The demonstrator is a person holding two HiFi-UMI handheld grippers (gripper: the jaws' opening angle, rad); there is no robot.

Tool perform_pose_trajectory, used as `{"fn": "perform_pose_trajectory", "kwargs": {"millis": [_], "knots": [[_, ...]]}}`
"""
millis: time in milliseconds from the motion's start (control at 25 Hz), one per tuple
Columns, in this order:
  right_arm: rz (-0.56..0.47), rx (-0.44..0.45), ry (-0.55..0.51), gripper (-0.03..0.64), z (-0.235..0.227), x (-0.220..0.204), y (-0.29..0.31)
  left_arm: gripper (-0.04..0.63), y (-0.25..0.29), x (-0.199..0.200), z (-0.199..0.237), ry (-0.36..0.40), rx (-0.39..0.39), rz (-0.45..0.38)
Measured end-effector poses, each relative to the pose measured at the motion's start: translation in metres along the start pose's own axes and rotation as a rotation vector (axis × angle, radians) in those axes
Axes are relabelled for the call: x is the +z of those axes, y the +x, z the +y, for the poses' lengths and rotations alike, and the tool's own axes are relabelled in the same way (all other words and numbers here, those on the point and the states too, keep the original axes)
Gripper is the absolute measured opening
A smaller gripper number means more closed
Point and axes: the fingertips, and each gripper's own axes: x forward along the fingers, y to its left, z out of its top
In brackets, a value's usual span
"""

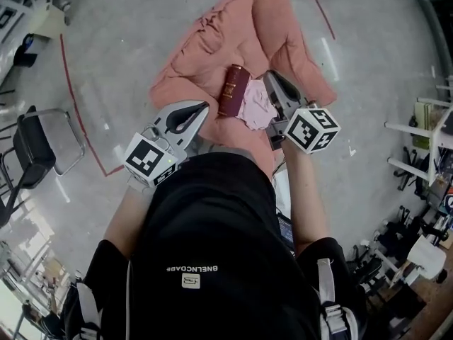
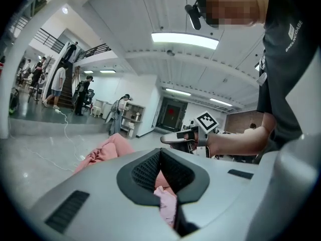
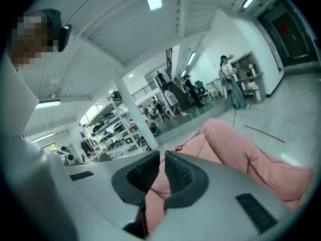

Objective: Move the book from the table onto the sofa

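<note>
While the person stands over the pink sofa [image 1: 237, 30], the book [image 1: 233, 91] lies flat on its cushions, a dark red volume with its spine running from 12 to 6 o'clock in the head view, off any table and held by nothing. Just at the book's 4 o'clock a pale pink cloth [image 1: 256, 110] lies crumpled on the sofa. The left gripper [image 1: 204, 106] hovers at the book's 8 o'clock, close to its lower corner but apart from it; in its own view its dark ribbed pads meet at the tips and grip nothing, with only cloth and sofa showing beyond them. The right gripper [image 1: 269, 76] hangs at the book's 3 o'clock, over the cloth, its jaws drawn all but together with a thin slit between the pads and nothing in it; pink cushion fills the background there. Grey floor [image 1: 127, 41] surrounds the sofa, and a black chair [image 1: 35, 144] stands well apart at 9 o'clock.
</note>
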Motion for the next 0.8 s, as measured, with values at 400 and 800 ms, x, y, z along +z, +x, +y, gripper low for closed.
{"fn": "perform_pose_trajectory", "kwargs": {"millis": [400, 800], "knots": [[-0.143, -0.153, -0.187, 0.052, 0.017, 0.019, -0.085, 0.014, 0.050, 0.029, -0.033, 0.067, -0.198, 0.007], [-0.224, -0.272, -0.289, 0.052, 0.039, 0.019, -0.147, 0.014, 0.083, 0.044, -0.077, 0.133, -0.365, 0.029]]}}
